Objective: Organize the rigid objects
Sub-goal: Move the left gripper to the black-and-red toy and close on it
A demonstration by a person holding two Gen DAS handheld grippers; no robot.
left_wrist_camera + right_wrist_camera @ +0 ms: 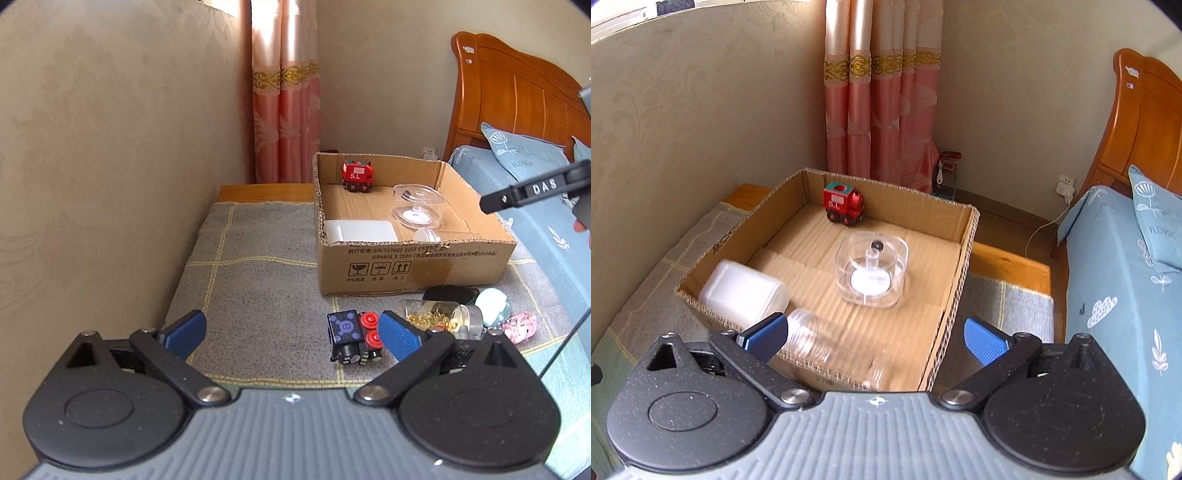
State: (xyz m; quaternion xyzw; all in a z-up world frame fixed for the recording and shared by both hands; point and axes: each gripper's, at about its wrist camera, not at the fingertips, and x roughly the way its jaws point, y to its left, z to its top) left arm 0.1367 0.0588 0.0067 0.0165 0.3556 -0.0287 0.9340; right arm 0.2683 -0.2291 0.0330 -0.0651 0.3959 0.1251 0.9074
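Above cardboard box [960, 258] | right claw [875, 336] released (clear bottle [816, 339] below) | left claw [291, 332] released

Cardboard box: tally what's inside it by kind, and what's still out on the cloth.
Inside the cardboard box:
Red toy train: 1
Clear lidded containers: 1
White plastic containers: 1
Clear bottles: 1

Out on the cloth:
Black toy train: 1
Capsule jar: 1
Black disc: 1
Pale green item: 1
Pink keychain: 1

Total: 9
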